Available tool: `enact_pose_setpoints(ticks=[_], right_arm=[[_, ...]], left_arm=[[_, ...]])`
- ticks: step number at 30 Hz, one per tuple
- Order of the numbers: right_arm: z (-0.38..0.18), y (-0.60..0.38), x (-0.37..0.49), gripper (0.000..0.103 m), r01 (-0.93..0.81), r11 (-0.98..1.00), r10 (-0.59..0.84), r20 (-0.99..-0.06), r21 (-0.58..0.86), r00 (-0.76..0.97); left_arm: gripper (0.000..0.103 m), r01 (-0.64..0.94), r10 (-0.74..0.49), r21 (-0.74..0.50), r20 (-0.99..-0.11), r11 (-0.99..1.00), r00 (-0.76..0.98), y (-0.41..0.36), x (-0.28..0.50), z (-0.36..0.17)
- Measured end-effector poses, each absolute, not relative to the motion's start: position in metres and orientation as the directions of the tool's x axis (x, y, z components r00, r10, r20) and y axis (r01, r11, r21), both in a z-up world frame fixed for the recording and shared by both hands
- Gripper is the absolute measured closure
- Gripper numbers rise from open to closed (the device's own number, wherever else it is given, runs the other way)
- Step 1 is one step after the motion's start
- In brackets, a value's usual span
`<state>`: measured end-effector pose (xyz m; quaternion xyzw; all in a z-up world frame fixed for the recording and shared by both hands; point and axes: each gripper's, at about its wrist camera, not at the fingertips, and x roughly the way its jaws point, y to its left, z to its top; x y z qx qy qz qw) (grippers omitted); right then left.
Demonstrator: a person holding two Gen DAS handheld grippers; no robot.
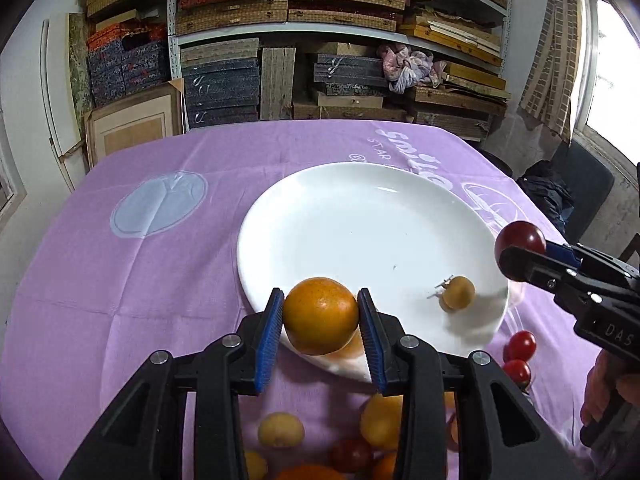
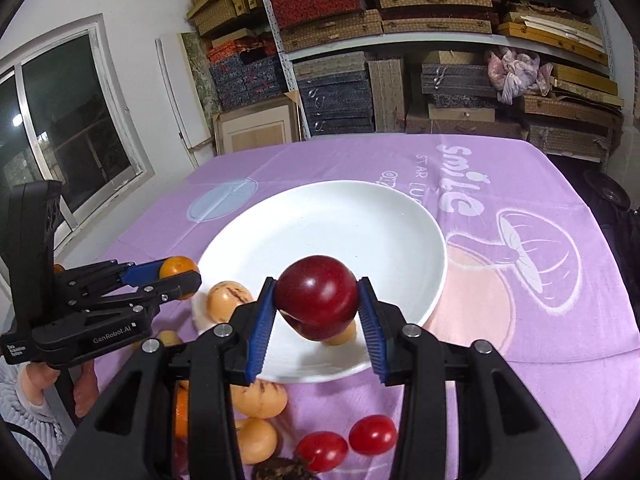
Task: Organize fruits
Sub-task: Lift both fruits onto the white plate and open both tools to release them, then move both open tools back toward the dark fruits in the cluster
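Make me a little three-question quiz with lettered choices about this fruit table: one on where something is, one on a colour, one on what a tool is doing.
1. Where does the small tan fruit lie?
A) on the white plate
B) on the shelf
C) on the floor

2. What colour is the tablecloth?
A) green
B) purple
C) yellow

3. What is the left gripper doing?
A) hanging empty
B) holding a spoon
C) holding an orange

Answers: 1 A, it rests near the plate's rim. 2 B, purple cloth spreads around the plate. 3 C, both jaws press the orange's sides.
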<state>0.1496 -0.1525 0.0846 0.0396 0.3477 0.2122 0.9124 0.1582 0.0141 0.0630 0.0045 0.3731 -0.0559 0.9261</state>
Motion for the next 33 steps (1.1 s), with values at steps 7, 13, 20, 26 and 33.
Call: enact_pose_setpoints(ticks=[7, 13, 20, 26, 33], right_arm=[[0.053, -0.149, 0.192, 0.063, -0.335, 0.923, 0.372, -0.673, 0.191, 0.640], [0.039, -0.148, 0.201, 0.062, -0.341, 0.922, 0.367, -0.689, 0.182, 0.625], [0.066, -0.158, 0.181, 0.061, -0.348, 0.917, 0.390, -0.627, 0.196, 0.674], [0.115, -0.171, 0.121, 0.024, -0.368, 0.908, 0.418, -0.516, 0.201, 0.748], [0.100, -0.172, 0.036, 0.007, -0.393, 0.906, 0.417, -0.504, 0.159, 0.756]], left_arm=[[0.065, 0.091, -0.090, -0.037, -0.713, 0.995, 0.695, 0.017, 0.191, 0.053], [0.054, 0.078, -0.108, -0.075, -0.694, 0.994, 0.712, 0.027, 0.191, 0.059], [0.053, 0.071, -0.101, -0.073, -0.675, 0.995, 0.731, 0.029, 0.175, 0.072], [0.029, 0.067, -0.023, 0.044, -0.641, 0.997, 0.767, 0.028, 0.120, 0.090], [0.006, 0.033, -0.020, 0.010, -0.628, 0.999, 0.778, 0.041, 0.039, 0.072]])
